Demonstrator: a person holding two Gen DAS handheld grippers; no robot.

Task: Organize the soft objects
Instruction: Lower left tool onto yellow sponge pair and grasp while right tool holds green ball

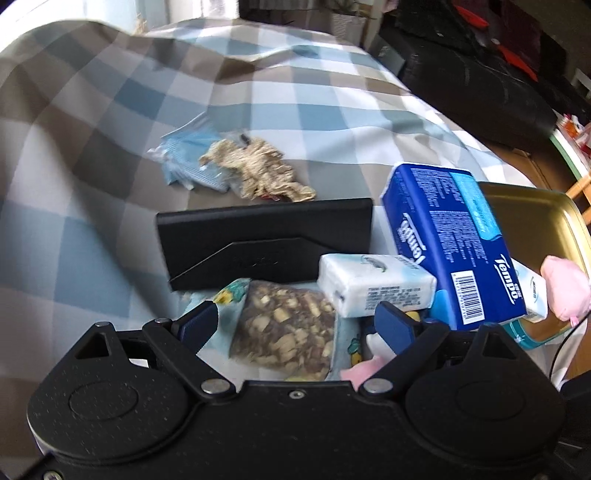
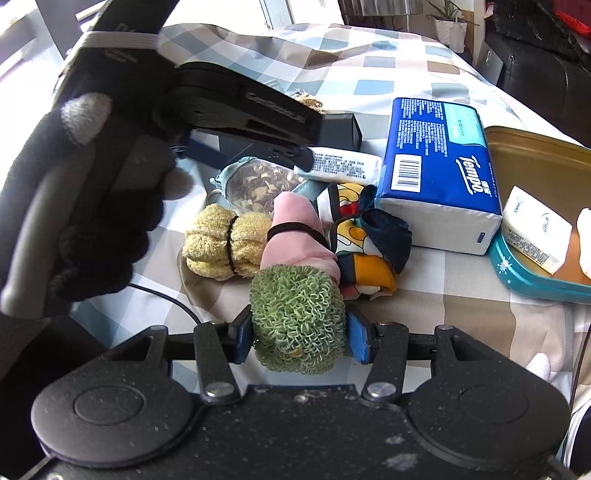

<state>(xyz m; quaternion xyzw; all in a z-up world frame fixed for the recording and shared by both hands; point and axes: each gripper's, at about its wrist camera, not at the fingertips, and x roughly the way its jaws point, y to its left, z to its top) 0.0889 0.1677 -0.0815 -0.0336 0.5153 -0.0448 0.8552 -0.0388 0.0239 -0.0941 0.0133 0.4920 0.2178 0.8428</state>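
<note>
Right gripper [image 2: 299,338] clamps green scrubber [image 2: 297,317]; left gripper [image 1: 295,325] spread wide over snack bag [image 1: 284,328]

Both wrist cameras look steeply down, close over the checked cloth [image 1: 110,110]. The left view sits nearer the black box [image 1: 264,242]; the right views from lower right. The 2 share the blue tissue pack [image 2: 439,173] and tray [image 2: 535,158].

A home bedroom: a checked bedsheet [image 1: 258,96], a potted plant [image 2: 448,27] by the window, household tissue packs [image 2: 439,162].
</note>
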